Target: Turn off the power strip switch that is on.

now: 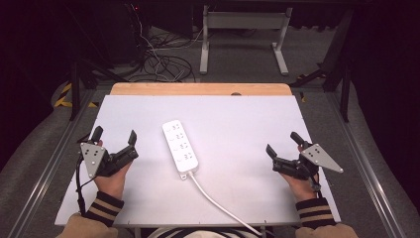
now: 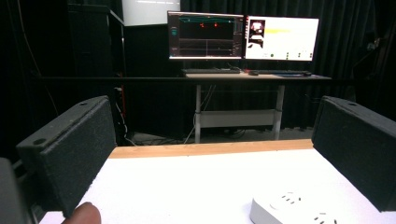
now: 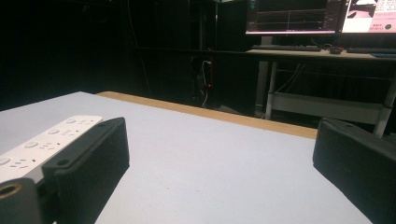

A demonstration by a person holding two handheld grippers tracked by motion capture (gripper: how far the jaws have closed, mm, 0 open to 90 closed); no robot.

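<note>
White board (image 1: 237,124) covers most of the table, with a strip of bare wood showing along its far edge, and on it lies the power strip (image 1: 180,146), a white bar with four sets of sockets and its cord (image 1: 223,207) trailing back toward the person. It sits between the two grippers and well apart from both: in the left gripper view its rounded end (image 2: 299,210) shows low and just inside the right-hand jaw, while in the right gripper view it (image 3: 44,140) runs behind and beyond the left-hand jaw. The left gripper (image 1: 115,141) hangs just over the board with its jaws spread wide and nothing between them; the right gripper (image 1: 283,144) is likewise wide open and empty. My judgement is that the strip is what will be picked up, and the risks lie in its shape and its cord: a grip taken at one end could let the long body tilt or swing, smooth plastic may slip between the pads, and the cord could drag over the near edge and pull it askew. Beyond the table stand a desk (image 2: 252,77) with two lit monitors (image 2: 243,35), black curtains, and loose cables (image 1: 163,62) on the grey floor.
</note>
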